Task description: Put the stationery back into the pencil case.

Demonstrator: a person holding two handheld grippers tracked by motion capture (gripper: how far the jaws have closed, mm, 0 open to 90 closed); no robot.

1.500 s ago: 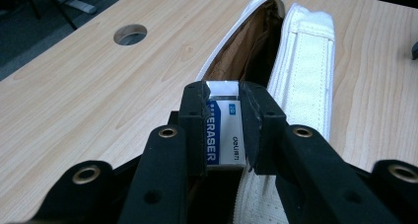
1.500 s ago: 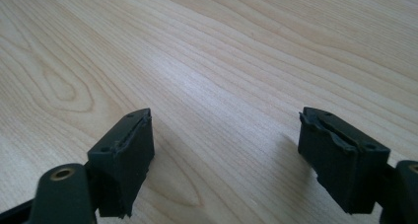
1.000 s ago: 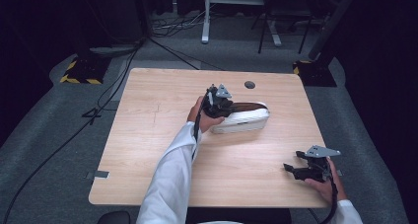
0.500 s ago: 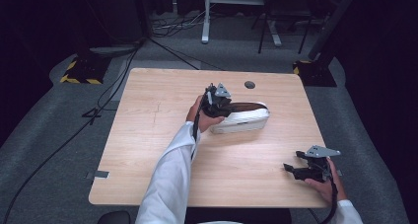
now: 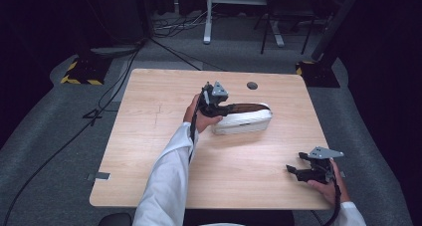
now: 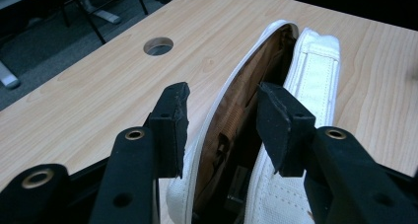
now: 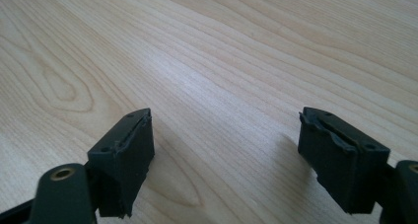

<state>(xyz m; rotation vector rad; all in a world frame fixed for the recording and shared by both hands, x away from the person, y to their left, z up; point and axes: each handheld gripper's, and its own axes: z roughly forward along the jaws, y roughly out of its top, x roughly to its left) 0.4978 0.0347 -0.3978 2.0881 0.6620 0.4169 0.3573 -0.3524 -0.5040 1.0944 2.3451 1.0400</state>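
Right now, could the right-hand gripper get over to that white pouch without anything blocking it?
Probably yes. The right gripper sits open near the table's front right corner, with bare wood between it and the white pouch. The left gripper already straddles one wall of the pouch's open mouth, so that end is taken.

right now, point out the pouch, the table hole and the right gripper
pouch (image 5: 246, 122), high view, white side wall
table hole (image 6: 158, 46), left gripper view, its opening
right gripper (image 5: 293, 169), high view, between its jaw tips
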